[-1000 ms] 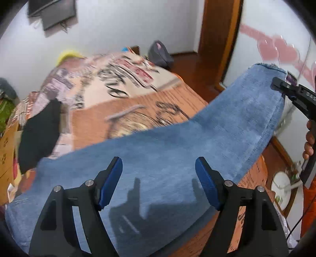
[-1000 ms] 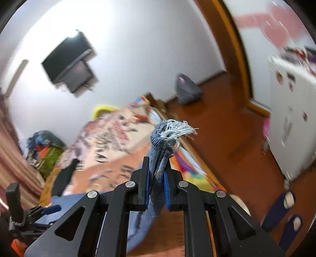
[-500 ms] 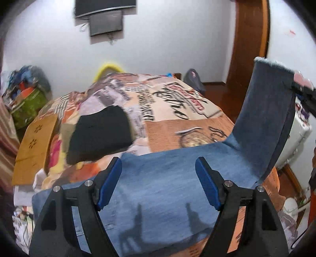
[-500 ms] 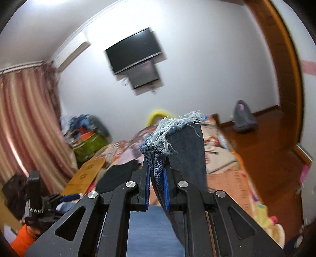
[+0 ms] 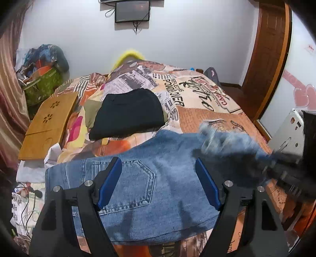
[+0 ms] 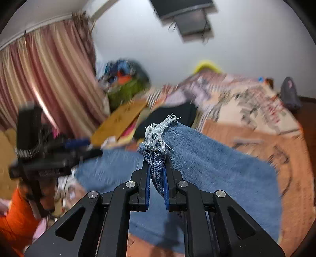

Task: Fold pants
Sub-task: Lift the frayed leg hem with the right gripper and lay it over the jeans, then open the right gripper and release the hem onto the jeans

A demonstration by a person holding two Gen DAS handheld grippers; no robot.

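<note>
1. My right gripper [image 6: 157, 176] is closed on the frayed hem of the jeans [image 6: 217, 168]; the blue pads press the bunched denim between them, and white threads stick out above the fingertips at 12 o'clock.
2. My left gripper [image 5: 158, 181] is wide apart and holds nothing. It hangs above the seat part of the jeans [image 5: 148, 187], where a back pocket shows between the two blue pads [image 5: 109, 185].
3. The jeans lie across the near edge of the bed [image 5: 207, 98]. From the left wrist view, the leg part is lifted at 3 o'clock and is blurred there, together with the right gripper [image 5: 284, 168].
4. From the right wrist view, the denim runs from the pads toward 4 o'clock over the bed cover, and the left gripper [image 6: 45, 156] appears blurred at 9 o'clock.
5. Behind the jeans, at 11 o'clock in the left view, a folded black garment [image 5: 128, 112] rests on the bed cover.
6. Further at 10 o'clock is a wooden lap tray [image 5: 49, 124], and a screen [image 5: 132, 10] hangs on the wall at 12 o'clock.
</note>
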